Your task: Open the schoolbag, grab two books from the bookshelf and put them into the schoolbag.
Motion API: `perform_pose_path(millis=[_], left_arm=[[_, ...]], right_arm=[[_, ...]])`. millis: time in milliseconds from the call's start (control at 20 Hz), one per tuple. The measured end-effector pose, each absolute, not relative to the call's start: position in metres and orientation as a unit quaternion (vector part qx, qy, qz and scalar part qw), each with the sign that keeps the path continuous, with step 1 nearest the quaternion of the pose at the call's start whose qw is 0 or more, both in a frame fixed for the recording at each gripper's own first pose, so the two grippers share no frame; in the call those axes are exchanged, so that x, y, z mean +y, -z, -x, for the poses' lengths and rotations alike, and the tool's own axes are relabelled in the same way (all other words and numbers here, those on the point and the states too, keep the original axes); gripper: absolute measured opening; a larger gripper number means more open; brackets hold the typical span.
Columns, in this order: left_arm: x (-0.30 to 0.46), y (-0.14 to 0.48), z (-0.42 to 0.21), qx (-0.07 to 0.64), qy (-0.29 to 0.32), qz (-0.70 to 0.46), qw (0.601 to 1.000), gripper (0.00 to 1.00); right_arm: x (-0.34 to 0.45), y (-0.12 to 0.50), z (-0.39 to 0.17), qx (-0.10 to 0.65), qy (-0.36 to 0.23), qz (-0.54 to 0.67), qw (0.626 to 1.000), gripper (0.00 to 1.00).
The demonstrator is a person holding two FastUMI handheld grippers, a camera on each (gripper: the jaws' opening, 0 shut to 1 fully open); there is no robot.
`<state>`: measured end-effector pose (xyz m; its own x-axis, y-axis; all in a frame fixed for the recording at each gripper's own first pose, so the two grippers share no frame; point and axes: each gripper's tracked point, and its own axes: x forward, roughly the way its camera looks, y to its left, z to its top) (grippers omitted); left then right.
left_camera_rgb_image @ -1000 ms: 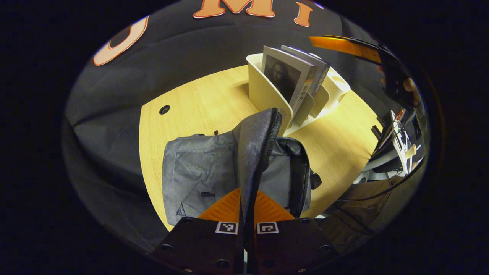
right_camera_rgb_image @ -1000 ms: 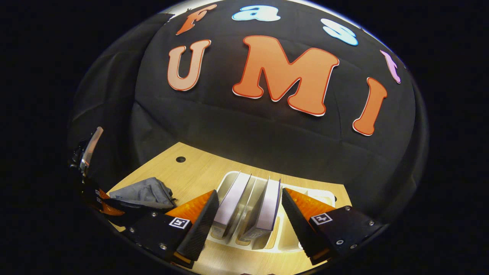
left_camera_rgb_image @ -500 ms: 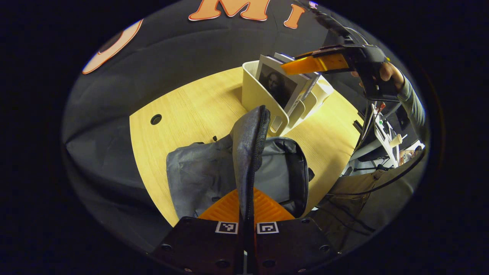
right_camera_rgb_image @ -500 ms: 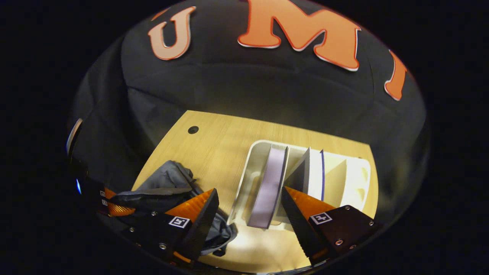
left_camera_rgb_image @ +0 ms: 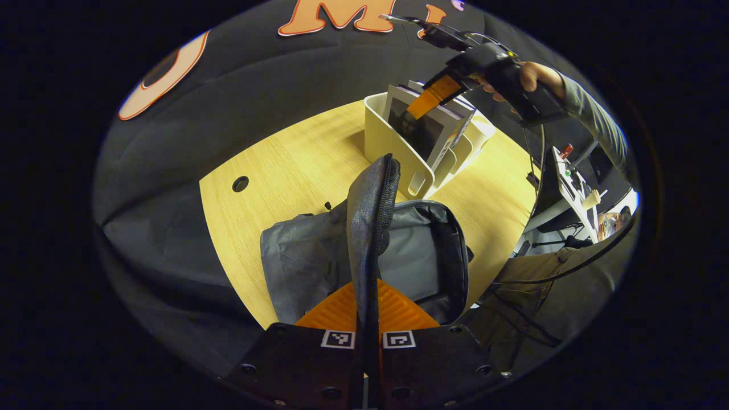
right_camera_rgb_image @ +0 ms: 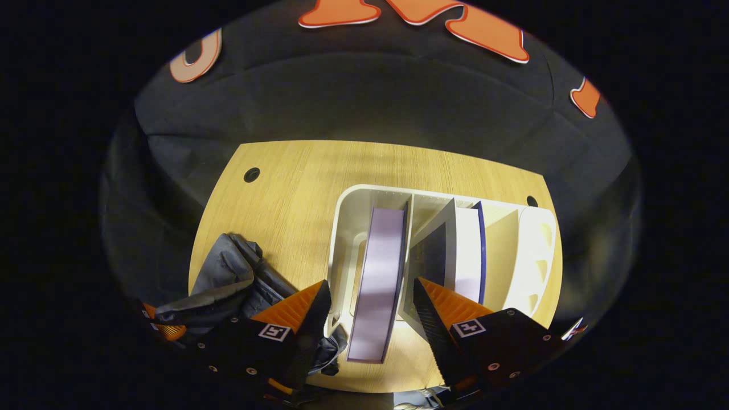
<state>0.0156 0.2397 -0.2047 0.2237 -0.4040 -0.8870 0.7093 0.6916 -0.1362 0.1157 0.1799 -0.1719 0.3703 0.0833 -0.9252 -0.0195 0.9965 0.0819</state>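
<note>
Book (right_camera_rgb_image: 377,279) between spread right gripper (right_camera_rgb_image: 367,322) fingers.

grey schoolbag (left_camera_rgb_image: 319,256) open | two books (right_camera_rgb_image: 379,273) upright in bookshelf (right_camera_rgb_image: 535,250)

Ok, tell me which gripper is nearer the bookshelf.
Right. The right gripper hangs open just above the bookshelf, straddling a book; the left gripper is farther off, clamped on the schoolbag flap.
</note>
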Motion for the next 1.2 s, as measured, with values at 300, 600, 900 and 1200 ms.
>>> perform_pose_path(millis=[300,600,900,1200], left_arm=[[0.241,0.205,-0.014,0.511,0.363,-0.151,0.765,0.04],[0.241,0.207,-0.012,0.512,0.365,-0.147,0.764,0.04],[0.239,0.212,-0.011,0.516,0.364,-0.137,0.764,0.04],[0.231,0.219,-0.009,0.519,0.362,-0.138,0.762,0.04]], right_arm=[[0.177,0.190,-0.118,0.616,-0.006,-0.044,0.787,0.64],[0.174,0.197,-0.117,0.636,0.014,-0.061,0.769,0.38],[0.169,0.170,-0.109,0.616,-0.004,-0.086,0.783,0.35],[0.149,0.121,-0.094,0.577,-0.017,-0.123,0.807,0.33]])
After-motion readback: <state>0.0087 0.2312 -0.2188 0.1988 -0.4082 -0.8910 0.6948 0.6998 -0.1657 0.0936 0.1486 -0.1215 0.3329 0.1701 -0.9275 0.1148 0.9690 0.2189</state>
